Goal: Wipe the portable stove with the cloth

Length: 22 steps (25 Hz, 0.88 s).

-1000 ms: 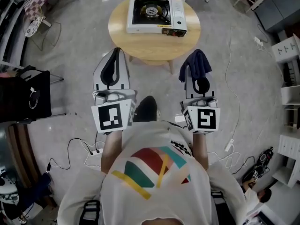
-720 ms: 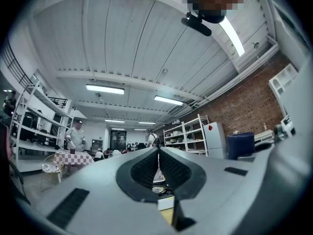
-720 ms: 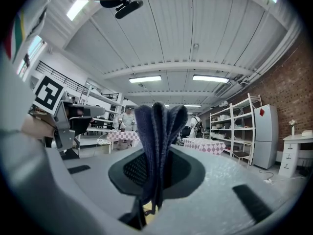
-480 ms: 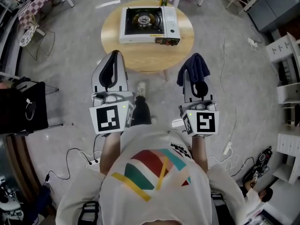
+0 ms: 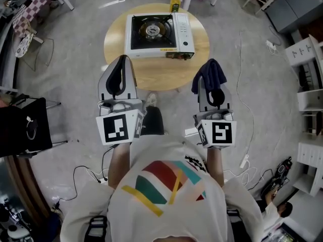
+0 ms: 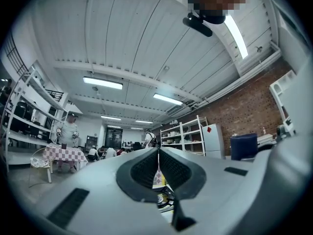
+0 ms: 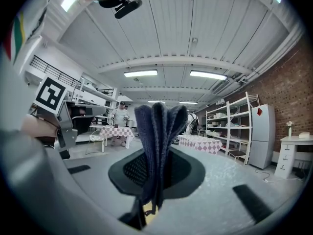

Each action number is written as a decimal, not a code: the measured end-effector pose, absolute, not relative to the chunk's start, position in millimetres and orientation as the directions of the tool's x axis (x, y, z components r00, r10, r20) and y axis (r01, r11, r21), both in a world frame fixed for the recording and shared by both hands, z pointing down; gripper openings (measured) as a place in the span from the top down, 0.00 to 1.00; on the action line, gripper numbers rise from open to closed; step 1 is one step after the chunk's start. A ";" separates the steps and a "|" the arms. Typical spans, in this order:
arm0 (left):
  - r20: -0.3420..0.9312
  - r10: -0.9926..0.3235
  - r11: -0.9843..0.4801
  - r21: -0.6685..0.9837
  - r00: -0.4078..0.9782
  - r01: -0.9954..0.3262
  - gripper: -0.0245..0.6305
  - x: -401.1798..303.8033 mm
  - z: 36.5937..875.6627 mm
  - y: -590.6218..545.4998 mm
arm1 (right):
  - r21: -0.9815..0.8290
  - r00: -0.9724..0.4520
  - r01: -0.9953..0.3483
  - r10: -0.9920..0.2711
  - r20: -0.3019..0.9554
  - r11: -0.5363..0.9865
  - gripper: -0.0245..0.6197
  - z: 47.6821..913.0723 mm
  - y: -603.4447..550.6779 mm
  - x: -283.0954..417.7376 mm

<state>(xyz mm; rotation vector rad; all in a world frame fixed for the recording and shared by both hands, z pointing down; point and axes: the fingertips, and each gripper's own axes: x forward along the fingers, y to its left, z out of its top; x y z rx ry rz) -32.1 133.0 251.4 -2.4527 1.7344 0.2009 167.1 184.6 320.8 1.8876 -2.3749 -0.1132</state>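
The white portable stove [image 5: 159, 35] with its black burner top sits on a round wooden table [image 5: 156, 72] ahead of me. My right gripper [image 5: 208, 79] is shut on a dark blue cloth [image 5: 210, 74], held short of the table's near right edge; in the right gripper view the cloth [image 7: 157, 146] stands folded between the jaws. My left gripper [image 5: 119, 69] is shut with nothing in it, hovering at the table's near left edge. A sliver of the stove [image 6: 164, 199] shows below the left jaws.
A yellow-green bottle [image 5: 174, 3] stands behind the stove. A black chair [image 5: 25, 127] is at the left, cables [image 5: 86, 160] trail on the floor, and white shelving [image 5: 308, 54] lines the right. Checked tables and people stand far across the room.
The table and stove have come lower and closer in the head view as I step forward. Both grippers hold the same pose, the cloth still clamped in the right one.
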 end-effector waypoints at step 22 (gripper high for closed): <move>-0.196 -0.905 -0.382 -0.012 0.377 -0.924 0.95 -67.6 225.1 -114.7 | 0.143 -0.187 -0.971 -0.981 0.051 0.192 0.91 285.1 -57.8 143.0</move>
